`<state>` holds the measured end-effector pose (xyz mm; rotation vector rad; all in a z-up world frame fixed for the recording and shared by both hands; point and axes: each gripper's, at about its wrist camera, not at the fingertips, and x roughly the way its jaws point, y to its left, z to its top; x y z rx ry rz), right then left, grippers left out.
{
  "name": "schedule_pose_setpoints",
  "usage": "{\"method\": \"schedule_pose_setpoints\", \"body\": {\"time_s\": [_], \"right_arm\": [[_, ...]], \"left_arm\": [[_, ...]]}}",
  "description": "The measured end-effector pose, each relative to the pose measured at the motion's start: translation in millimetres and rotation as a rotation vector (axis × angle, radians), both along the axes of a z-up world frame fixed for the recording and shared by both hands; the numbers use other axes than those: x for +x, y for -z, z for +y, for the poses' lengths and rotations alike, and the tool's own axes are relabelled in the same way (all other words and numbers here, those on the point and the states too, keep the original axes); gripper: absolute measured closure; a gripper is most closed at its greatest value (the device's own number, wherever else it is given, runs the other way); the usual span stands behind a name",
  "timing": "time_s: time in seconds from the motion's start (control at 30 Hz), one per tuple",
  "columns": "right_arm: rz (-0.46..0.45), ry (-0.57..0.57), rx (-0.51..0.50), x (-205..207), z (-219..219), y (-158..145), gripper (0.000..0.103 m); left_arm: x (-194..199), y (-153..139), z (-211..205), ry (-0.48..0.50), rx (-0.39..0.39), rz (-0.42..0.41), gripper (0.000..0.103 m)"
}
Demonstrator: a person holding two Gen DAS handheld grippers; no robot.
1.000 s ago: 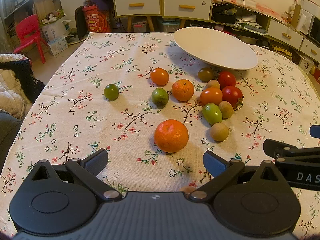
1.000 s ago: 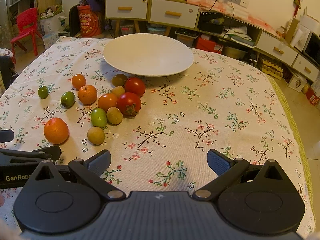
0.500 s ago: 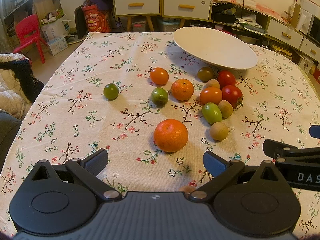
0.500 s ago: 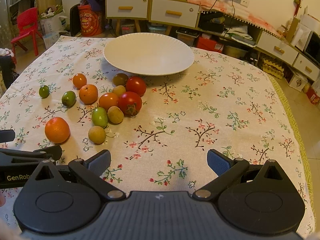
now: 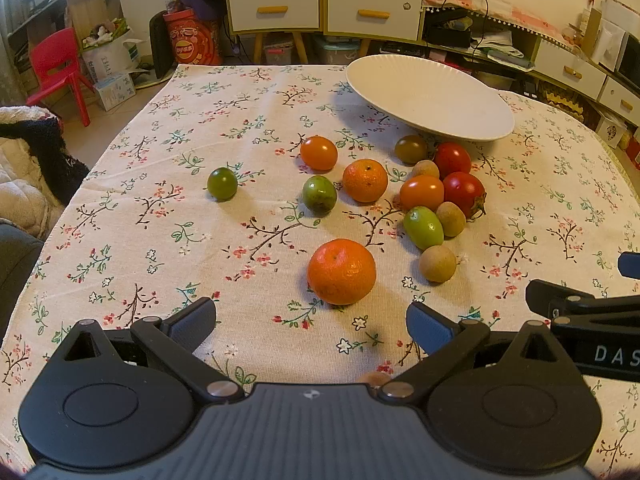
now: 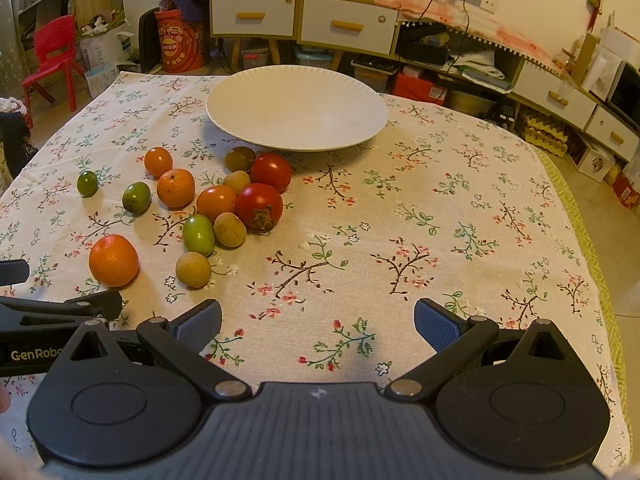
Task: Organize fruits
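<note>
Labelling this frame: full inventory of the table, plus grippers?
plate: 1, white, far centre, no fruit on it
oranges: 2, orange, one nearest left gripper, one mid-cluster
red tomatoes: 2, red, below plate
orange tomatoes: 2, mid-cluster
green fruits: 3, left and centre
tan fruits: 3, in cluster
dark fruit: 1, olive-brown, by plate rim
tablecloth: 1, floral
left gripper: open
right gripper: open

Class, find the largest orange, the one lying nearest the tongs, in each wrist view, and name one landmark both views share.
Left wrist view: largest orange, centre, just ahead of the open left tongs.
Right wrist view: same orange, far left, lower half.
Shared landmark: the white plate, behind the fruit.
</note>
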<state>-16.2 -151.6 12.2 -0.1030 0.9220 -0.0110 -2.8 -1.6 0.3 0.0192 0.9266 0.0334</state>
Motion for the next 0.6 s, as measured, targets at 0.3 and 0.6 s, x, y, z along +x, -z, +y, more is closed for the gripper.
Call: {"method": "schedule_pose_setpoints", "body": {"time_s": [0.3, 0.6], "right_arm": [[-0.004, 0.002, 0.000, -0.1, -2.9, -1.1, 0.000], [-0.033, -0.033, 0.041, 3.1, -11.9, 4.3, 0.000]], "left_arm": [[-1.2, 0.3, -0.7, 0.006, -0.002, -0.007, 0.006], [-7.6, 2.0, 7.0, 0.043, 0.032, -0.082, 0.006]]}}
